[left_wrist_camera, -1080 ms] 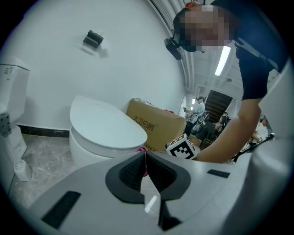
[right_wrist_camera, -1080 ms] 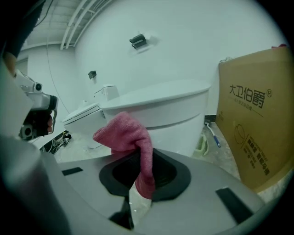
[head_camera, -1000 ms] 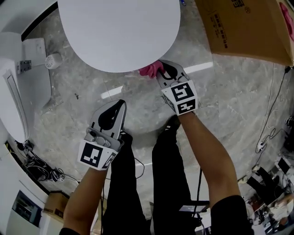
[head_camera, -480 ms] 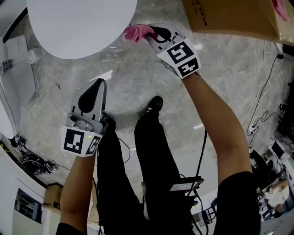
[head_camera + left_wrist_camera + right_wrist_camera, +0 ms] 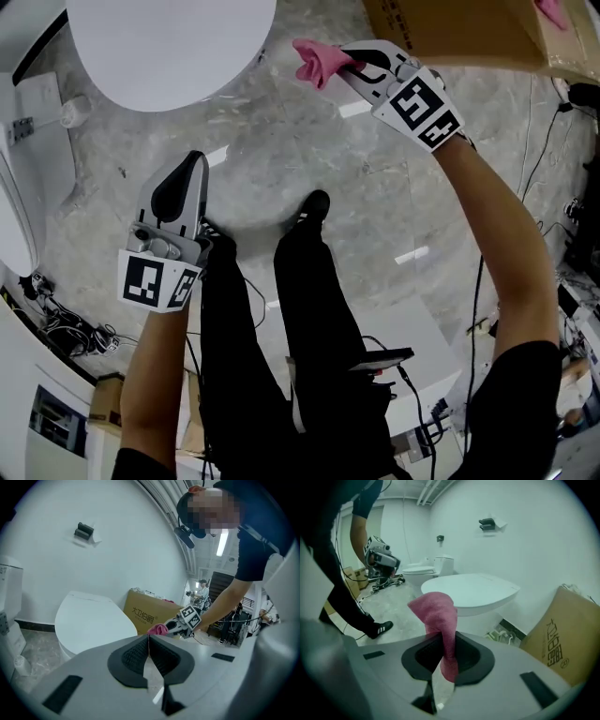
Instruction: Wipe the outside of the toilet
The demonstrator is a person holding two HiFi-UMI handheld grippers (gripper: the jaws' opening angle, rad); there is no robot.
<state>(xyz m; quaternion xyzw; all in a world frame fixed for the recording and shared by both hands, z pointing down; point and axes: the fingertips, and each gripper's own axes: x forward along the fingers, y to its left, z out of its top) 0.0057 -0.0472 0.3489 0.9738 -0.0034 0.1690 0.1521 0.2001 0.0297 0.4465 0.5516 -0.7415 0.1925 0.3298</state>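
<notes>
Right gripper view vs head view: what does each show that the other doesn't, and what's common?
Only right gripper view: the wall holder and ceiling pipes. Only head view: the marker cube on the right tongs and the right forearm. Both: the pink cloth pinched in the right tongs, the white toilet lid, the cardboard box, the left tongs, a black shoe.

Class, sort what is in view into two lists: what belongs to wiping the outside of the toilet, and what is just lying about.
Belongs to the job:
toilet
pink cloth
right gripper, shut on the pink cloth
left gripper, shut with nothing in it

Just lying about:
cardboard box
cables on the floor
second toilet further back
</notes>
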